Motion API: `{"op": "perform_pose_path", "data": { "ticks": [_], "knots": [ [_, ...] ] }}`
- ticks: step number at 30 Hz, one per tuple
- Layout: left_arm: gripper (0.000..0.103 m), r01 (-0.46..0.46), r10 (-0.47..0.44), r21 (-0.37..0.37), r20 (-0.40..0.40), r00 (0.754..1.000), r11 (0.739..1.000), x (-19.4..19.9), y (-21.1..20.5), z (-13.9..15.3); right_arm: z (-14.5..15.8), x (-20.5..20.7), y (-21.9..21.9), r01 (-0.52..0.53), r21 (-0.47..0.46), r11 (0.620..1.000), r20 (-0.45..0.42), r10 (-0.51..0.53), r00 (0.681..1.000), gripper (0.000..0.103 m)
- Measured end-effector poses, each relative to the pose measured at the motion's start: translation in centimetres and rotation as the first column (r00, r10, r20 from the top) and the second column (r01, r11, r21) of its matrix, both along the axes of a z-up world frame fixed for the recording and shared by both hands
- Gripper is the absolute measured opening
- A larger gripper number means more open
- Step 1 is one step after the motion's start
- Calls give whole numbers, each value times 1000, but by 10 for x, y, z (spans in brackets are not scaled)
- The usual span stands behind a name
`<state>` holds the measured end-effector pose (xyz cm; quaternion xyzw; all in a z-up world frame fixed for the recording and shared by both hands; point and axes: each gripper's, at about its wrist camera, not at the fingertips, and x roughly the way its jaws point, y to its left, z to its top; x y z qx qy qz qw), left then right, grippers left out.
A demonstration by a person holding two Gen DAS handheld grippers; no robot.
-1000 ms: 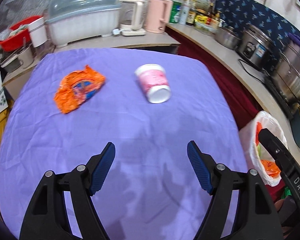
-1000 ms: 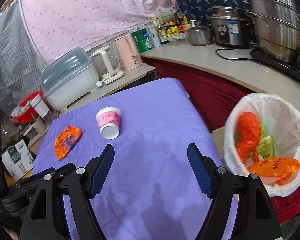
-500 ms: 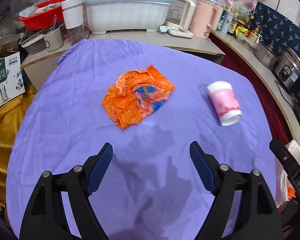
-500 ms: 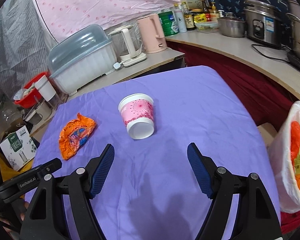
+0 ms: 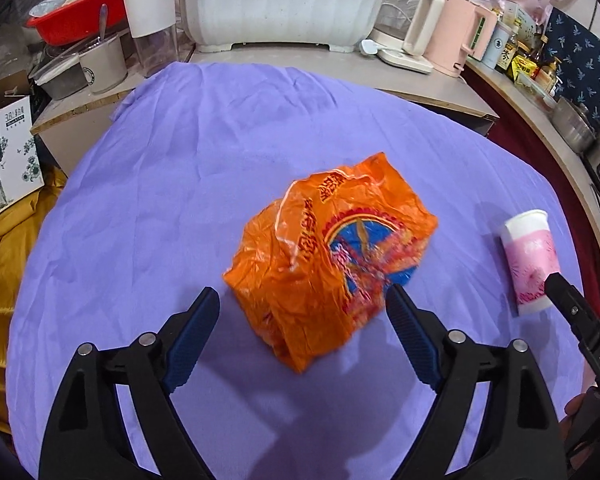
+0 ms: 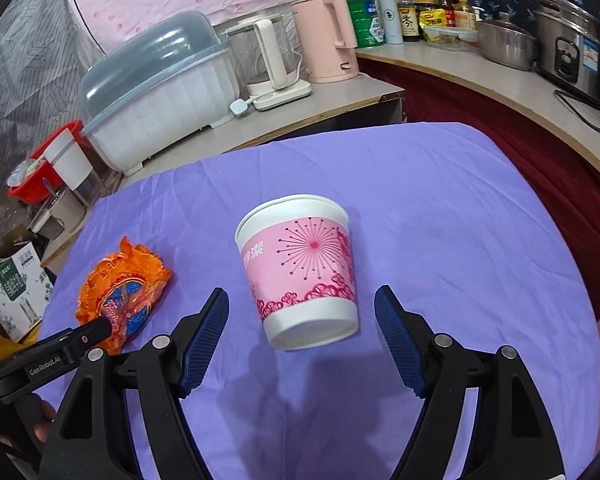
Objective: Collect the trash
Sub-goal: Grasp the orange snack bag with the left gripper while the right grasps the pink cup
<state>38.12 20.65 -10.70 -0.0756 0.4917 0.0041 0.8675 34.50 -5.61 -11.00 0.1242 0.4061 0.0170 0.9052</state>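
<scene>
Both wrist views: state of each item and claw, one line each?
orange wrapper: crumpled, lying on the purple cloth, partly between the open fingers, not gripped
paper cup: on its side, base toward the camera, not gripped
left claw: open, around the wrapper's near end
right claw: open, just short of the cup
dish box lid: closed

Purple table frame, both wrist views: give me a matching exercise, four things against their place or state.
Things:
1. orange wrapper
2. pink paper cup
3. left gripper
4. pink kettle

States:
A. on the back counter
B. lying on its side, base toward the right wrist camera
C. open, jaws either side of crumpled trash
D. crumpled on the purple cloth

Pairs: 1-D, 2-B, 3-C, 4-A
</scene>
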Motion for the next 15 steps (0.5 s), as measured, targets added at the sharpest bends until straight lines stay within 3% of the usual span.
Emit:
{"op": "perform_pose_path", "data": {
  "ticks": [9,11,15],
  "knots": [
    [77,32,-32,1,12,999,999,18,-8,-13,-15,19,8,-13,-8,1000,-7,13,1000,72],
    [63,42,-42,0,15,999,999,20,-10,-12,-16,19,8,-13,-11,1000,-8,13,1000,62],
    [41,80,-80,-24,13,997,996,18,-17,-8,-11,14,8,-23,-5,1000,2,23,1000,62]
  ]
}}
